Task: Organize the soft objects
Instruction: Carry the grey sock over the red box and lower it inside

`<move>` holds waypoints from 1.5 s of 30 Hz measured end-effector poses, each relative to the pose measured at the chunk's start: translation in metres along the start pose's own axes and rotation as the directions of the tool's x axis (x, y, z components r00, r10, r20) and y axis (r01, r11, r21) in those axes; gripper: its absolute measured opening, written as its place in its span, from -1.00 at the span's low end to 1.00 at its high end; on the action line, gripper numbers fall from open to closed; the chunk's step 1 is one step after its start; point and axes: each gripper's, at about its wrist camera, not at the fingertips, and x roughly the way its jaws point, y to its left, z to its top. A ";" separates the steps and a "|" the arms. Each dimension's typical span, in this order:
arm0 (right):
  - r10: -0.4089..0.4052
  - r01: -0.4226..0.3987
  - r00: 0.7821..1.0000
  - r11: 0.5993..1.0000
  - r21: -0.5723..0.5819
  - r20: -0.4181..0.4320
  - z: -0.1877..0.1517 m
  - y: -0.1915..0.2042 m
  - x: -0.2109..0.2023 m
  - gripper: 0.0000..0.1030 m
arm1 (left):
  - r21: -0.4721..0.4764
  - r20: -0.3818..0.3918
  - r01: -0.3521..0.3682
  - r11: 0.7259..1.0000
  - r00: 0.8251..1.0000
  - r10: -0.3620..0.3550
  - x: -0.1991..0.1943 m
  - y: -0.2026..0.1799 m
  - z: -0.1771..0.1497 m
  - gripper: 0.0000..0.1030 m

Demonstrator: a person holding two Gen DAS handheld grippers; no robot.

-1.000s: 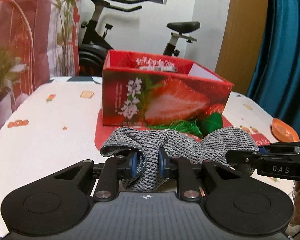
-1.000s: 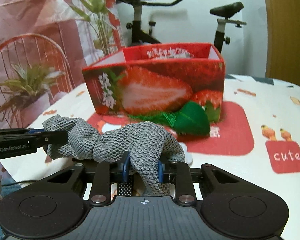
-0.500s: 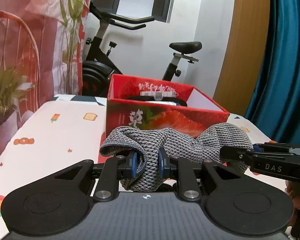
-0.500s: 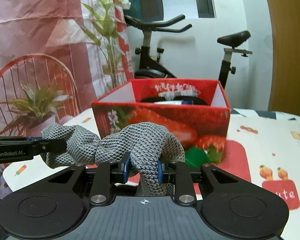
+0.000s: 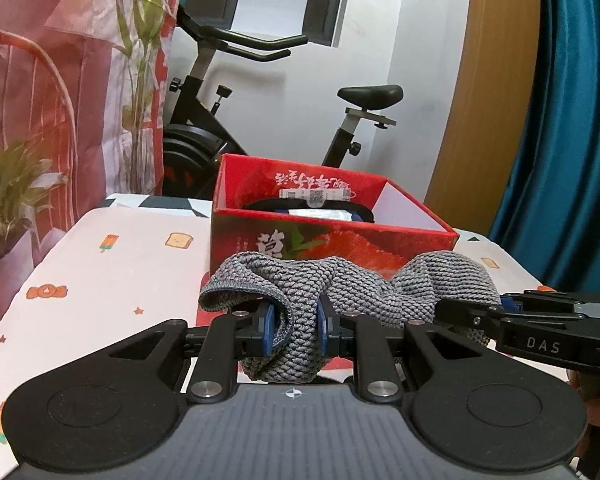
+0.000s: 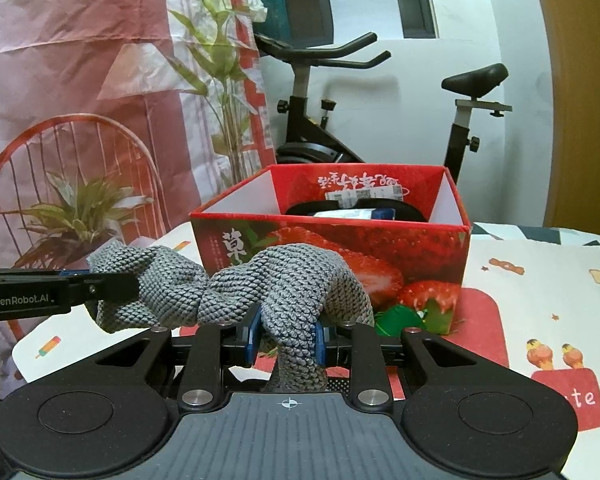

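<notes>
A grey knitted cloth (image 5: 340,280) hangs bunched between both grippers, held in the air in front of a red strawberry-print box (image 5: 332,236). My left gripper (image 5: 296,326) is shut on its left end. My right gripper (image 6: 286,338) is shut on its right end; the cloth (image 6: 284,276) droops over the pads. The right gripper shows in the left wrist view (image 5: 512,320) and the left gripper in the right wrist view (image 6: 80,288). The box (image 6: 332,248) is open on top and holds a dark item with a blue and white pack (image 6: 356,212).
The table (image 5: 112,264) has a white cloth with small prints and a red patch under the box. A green item (image 6: 400,318) lies at the box's front. An exercise bike (image 5: 228,120) and plants stand behind the table. A blue curtain (image 5: 572,120) hangs at the right.
Both grippers have risen with the cloth, so the inside of the box now shows. Both stay shut on the cloth.
</notes>
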 end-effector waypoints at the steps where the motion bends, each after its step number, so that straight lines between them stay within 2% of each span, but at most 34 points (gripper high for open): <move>1: 0.002 -0.002 1.000 1.000 -0.002 -0.001 0.002 0.000 0.001 -0.55 | 0.001 0.006 0.003 1.000 1.000 -0.003 0.001 0.001 0.003 -0.57; 5: 0.003 -0.003 1.000 1.000 -0.021 0.018 0.018 -0.001 0.003 -0.55 | 0.015 0.044 0.017 1.000 0.999 -0.018 0.003 0.002 0.025 -0.57; 12: 0.014 -0.012 0.999 0.999 -0.052 0.036 0.081 -0.014 0.022 -0.55 | 0.019 0.070 0.065 0.998 0.995 -0.066 0.034 0.004 0.081 -0.57; 18: -0.022 0.022 1.000 0.994 -0.107 -0.003 0.119 -0.030 0.069 -0.55 | -0.006 -0.017 0.082 0.997 0.996 -0.082 0.100 0.012 0.113 -0.57; 24: -0.047 0.043 0.991 0.999 -0.033 -0.126 0.126 -0.060 0.126 -0.56 | -0.069 -0.164 0.085 0.994 0.982 -0.096 0.163 0.023 0.116 -0.57; 29: -0.038 0.051 0.973 0.997 0.051 -0.229 0.124 -0.083 0.162 -0.56 | -0.088 -0.268 0.093 0.992 0.957 -0.113 0.196 0.027 0.110 -0.57; 33: -0.024 0.061 0.943 0.993 0.103 -0.332 0.122 -0.095 0.184 -0.55 | -0.053 -0.331 0.106 0.993 0.936 -0.118 0.211 0.022 0.105 -0.57; 38: -0.012 0.069 0.922 0.989 0.134 -0.386 0.121 -0.099 0.198 -0.55 | -0.034 -0.382 0.101 0.994 0.918 -0.106 0.224 0.022 0.101 -0.57; 45: -0.052 0.117 0.886 0.986 0.115 -0.461 0.111 -0.097 0.216 -0.55 | -0.015 -0.435 0.096 0.995 0.896 -0.093 0.236 0.018 0.099 -0.57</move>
